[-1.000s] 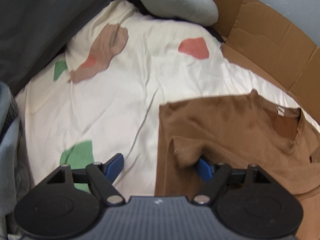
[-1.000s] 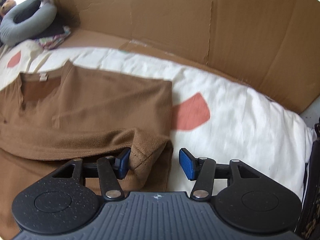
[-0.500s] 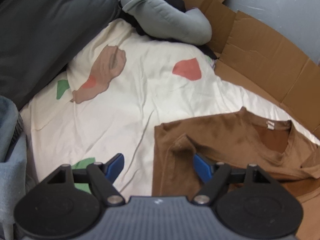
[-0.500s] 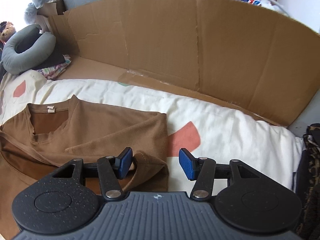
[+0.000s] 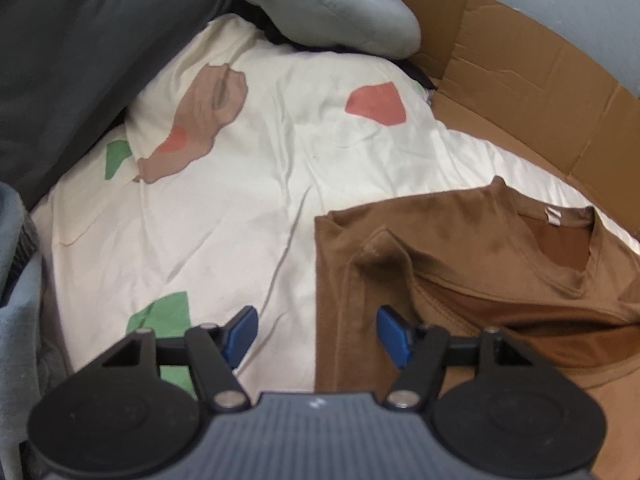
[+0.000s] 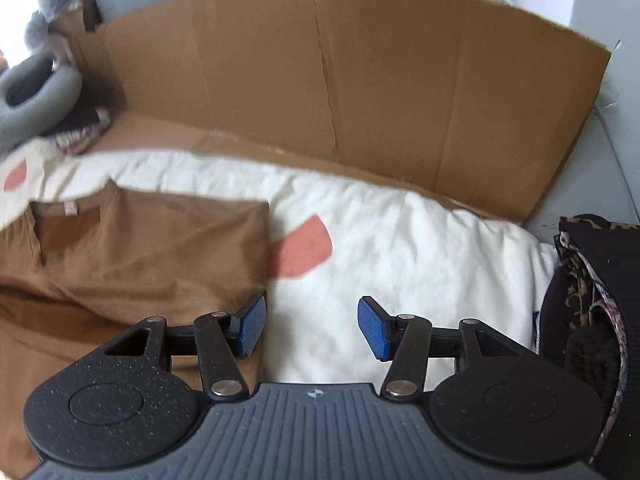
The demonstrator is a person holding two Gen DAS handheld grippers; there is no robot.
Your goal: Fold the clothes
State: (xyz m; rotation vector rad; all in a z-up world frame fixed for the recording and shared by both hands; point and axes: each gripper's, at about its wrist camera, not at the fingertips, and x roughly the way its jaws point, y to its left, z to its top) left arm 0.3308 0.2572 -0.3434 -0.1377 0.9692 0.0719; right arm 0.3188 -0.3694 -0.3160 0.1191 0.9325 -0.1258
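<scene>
Left wrist view: the left gripper [image 5: 318, 334] hangs with fingers spread wide, gripping nothing; the brown short-sleeved cotton T-shirt [image 5: 472, 264] lies on the cream quilt with coloured patches [image 5: 248, 208], its folded edge between the blue pads. Right wrist view: the right gripper [image 6: 311, 326] is likewise wide apart and empty above the quilt [image 6: 420, 248]; the T-shirt [image 6: 140, 256] lies left, under its left finger; a brown cardboard wall [image 6: 340, 80] stands behind.

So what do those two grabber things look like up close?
They are twins. The left gripper and the right gripper each have two blue ridged pads on black jointed arms with silver screws. Behind sit two round black discs, speckled on the right one, and a grey ribbed body with a small white mark. No cables, hands or sleeves show.
</scene>
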